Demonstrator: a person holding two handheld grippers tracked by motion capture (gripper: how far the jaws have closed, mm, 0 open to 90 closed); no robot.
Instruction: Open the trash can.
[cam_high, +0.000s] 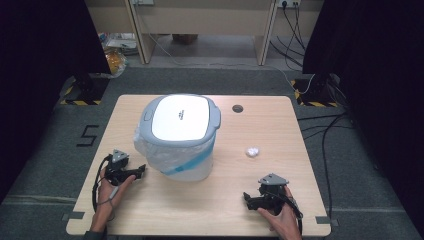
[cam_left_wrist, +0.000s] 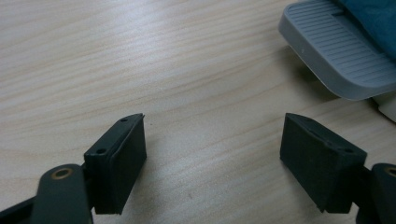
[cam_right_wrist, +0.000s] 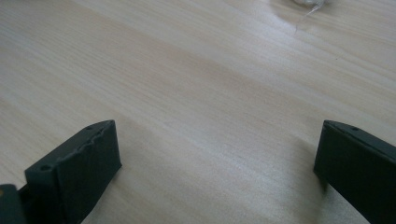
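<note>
A bin with a white lid framed in grey (cam_high: 180, 117) stands left of the table's middle, and a clear liner with a blue band (cam_high: 187, 162) hangs over its body. A small crumpled white wad (cam_high: 252, 151) lies to its right; its edge shows at the top of the right gripper view (cam_right_wrist: 308, 3). My left gripper (cam_high: 141, 170) rests by the bin's lower left, open (cam_left_wrist: 212, 126) over bare wood, with the bin's grey ribbed pedal (cam_left_wrist: 336, 51) just ahead. My right gripper (cam_high: 247, 199) sits near the front right, with its jaws wide apart (cam_right_wrist: 217, 130) and nothing between them.
The wooden table (cam_high: 280, 130) has a round cable hole (cam_high: 237, 108) at the back. Dark curtains hang on both sides, and cables trail over the floor at the right. A yellow bag (cam_high: 114, 61) lies on the floor at the far left.
</note>
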